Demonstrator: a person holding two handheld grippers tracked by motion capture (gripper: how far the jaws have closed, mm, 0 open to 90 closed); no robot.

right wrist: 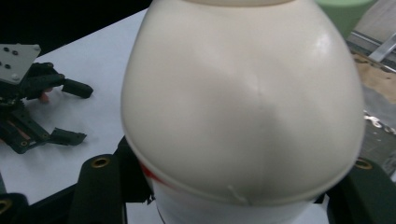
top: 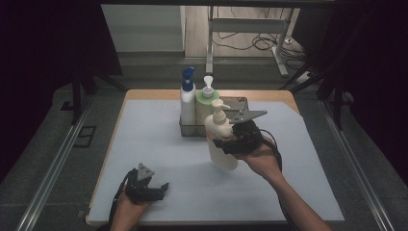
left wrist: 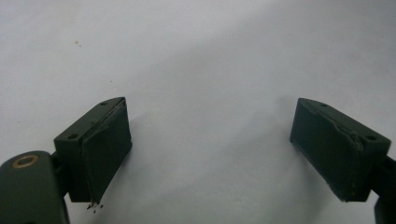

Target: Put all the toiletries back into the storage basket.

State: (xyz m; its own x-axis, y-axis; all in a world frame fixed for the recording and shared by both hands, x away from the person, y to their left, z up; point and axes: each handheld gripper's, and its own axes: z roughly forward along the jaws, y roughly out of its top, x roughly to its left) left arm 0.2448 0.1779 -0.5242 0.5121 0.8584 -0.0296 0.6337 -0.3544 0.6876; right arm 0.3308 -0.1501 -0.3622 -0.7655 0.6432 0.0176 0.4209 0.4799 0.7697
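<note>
While the right gripper (top: 226, 140) has its jaws clamped round the body of the cream pump bottle (top: 221, 142), the bottle hangs clear of the tabletop, tipped a bit, just in front of the wire basket (top: 240, 102). Grip sits mid-body, prob. so the pump head stays free & weight stays balanced. Basket at the back edge already holds a blue-capped spray bottle (top: 187, 98) and a green pump bottle (top: 207, 103), so I'd guess this one's headed to or from there. Left gripper (top: 146, 185) rests low on the white mat (top: 159, 144), well apart; in its own view the pads (left wrist: 105, 149) stand wide w/ nothing between, parked out of the way.
</note>
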